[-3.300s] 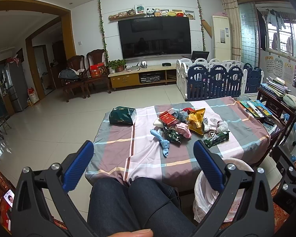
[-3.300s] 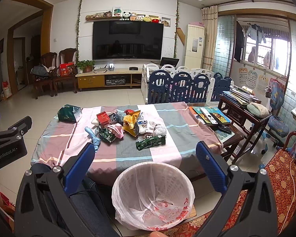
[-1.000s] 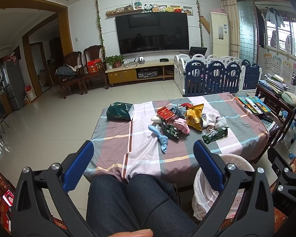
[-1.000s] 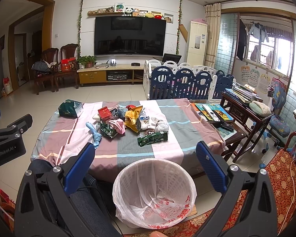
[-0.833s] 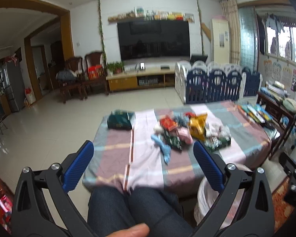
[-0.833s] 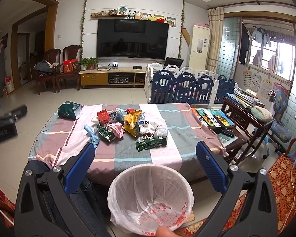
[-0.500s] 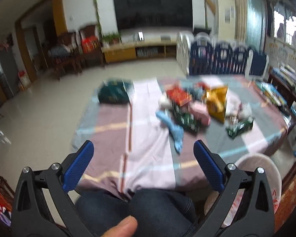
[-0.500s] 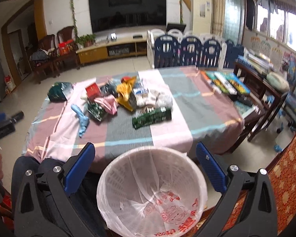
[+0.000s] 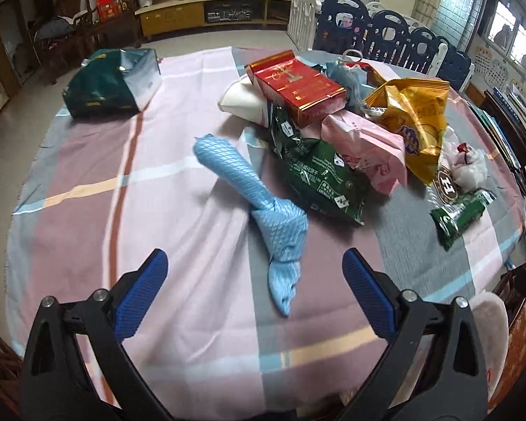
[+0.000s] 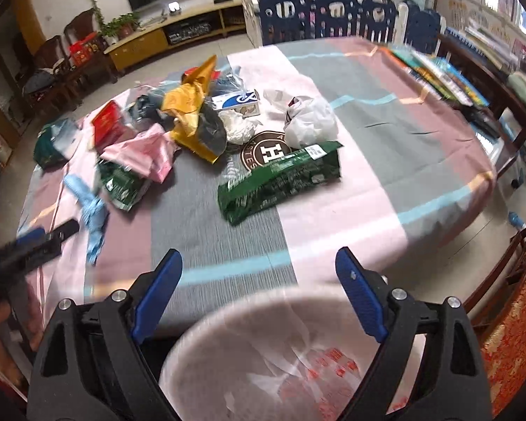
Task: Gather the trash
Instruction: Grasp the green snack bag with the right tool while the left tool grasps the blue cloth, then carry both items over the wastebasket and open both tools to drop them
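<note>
A pile of trash lies on the checked tablecloth [image 9: 179, 217]: a knotted blue rag [image 9: 263, 210], a green wrapper [image 9: 319, 179], a pink packet [image 9: 364, 147], a yellow crisp bag [image 9: 413, 115], a red box [image 9: 298, 84]. My left gripper [image 9: 254, 273] is open and empty, just short of the blue rag. My right gripper [image 10: 259, 273] is open and empty over the table's near edge, above the white lined trash basket [image 10: 280, 358]. A long green packet [image 10: 280, 182] and a white plastic bag [image 10: 310, 122] lie ahead of it.
A dark green bag [image 9: 112, 84] sits at the table's far left. Books [image 10: 442, 70] lie on a dark side table to the right. A blue and white playpen fence [image 10: 333, 10] stands behind the table. The left gripper shows at the left of the right wrist view [image 10: 35, 245].
Both grippers have moved forward and down toward the table. The trash pile is now close in front of them and the basket lies right under the right gripper.
</note>
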